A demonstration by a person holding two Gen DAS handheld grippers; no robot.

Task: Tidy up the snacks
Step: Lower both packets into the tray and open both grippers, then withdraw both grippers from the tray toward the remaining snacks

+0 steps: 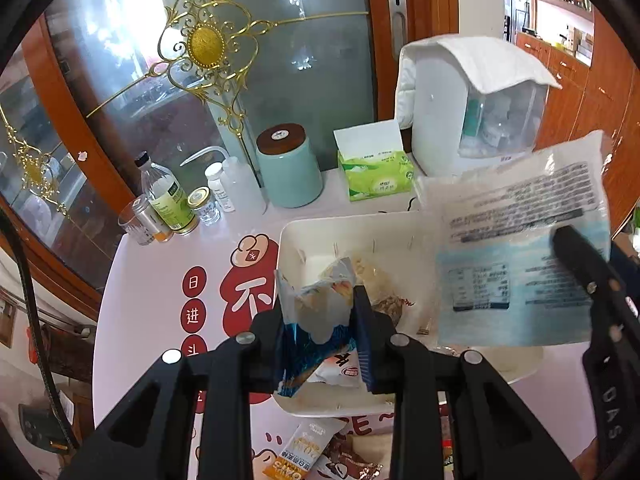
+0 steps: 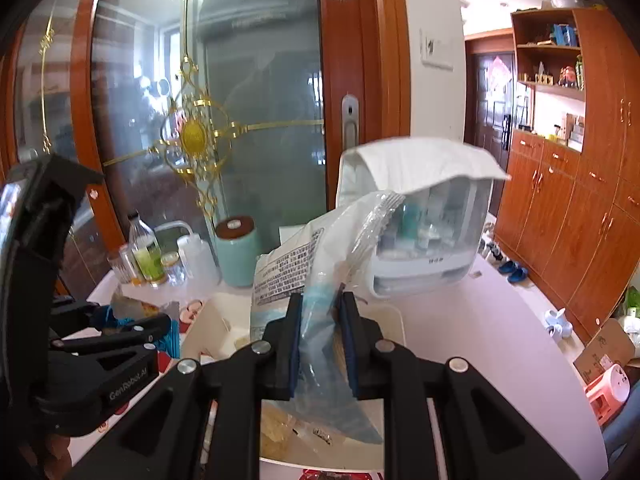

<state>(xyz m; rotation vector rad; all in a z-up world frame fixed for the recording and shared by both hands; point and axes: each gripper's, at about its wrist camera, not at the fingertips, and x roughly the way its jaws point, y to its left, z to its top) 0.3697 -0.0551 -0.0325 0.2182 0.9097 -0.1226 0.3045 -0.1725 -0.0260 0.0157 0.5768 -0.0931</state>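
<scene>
Left wrist view shows my left gripper [image 1: 320,320] clamped on a blue snack packet [image 1: 316,332] above the white bin [image 1: 292,240]; only the right wrist view shows my right gripper [image 2: 320,336] pinching the clear packet [image 2: 320,320].

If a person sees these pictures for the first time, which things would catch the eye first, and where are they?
Probably the two snack packets held up over the white tray: the left tongs are shut on a crumpled blue packet, and the right tongs are shut on a clear, pale blue packet with printed text. Behind them, the glass door with its gold ornament stands out, with a mint green canister at the table's back edge.
</scene>
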